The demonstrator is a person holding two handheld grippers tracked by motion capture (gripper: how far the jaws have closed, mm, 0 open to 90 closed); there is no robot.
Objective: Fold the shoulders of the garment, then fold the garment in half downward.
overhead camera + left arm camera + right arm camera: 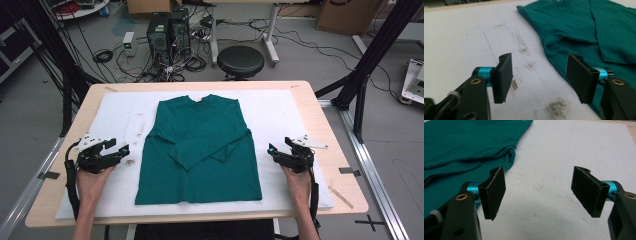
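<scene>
Your green long-sleeved shirt (200, 150) lies flat in the middle of the white foam pad (280, 107) on the tabletop (330, 125), its sleeves folded across the front. Your left claw (125, 149) sits just off the shirt's left edge, jaws wide apart with nothing between them. Your right claw (270, 150) sits just off the right edge, equally wide and empty.

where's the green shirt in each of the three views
High view: the green shirt lies flat mid-table on the white foam board, sleeves folded across its front.
Left gripper view: it fills the upper right, running down behind the right-hand jaw.
Right gripper view: it covers the upper left, passing behind the left-hand jaw.
Shared landmark: the white foam board under the shirt, stained on the left gripper's side.
</scene>
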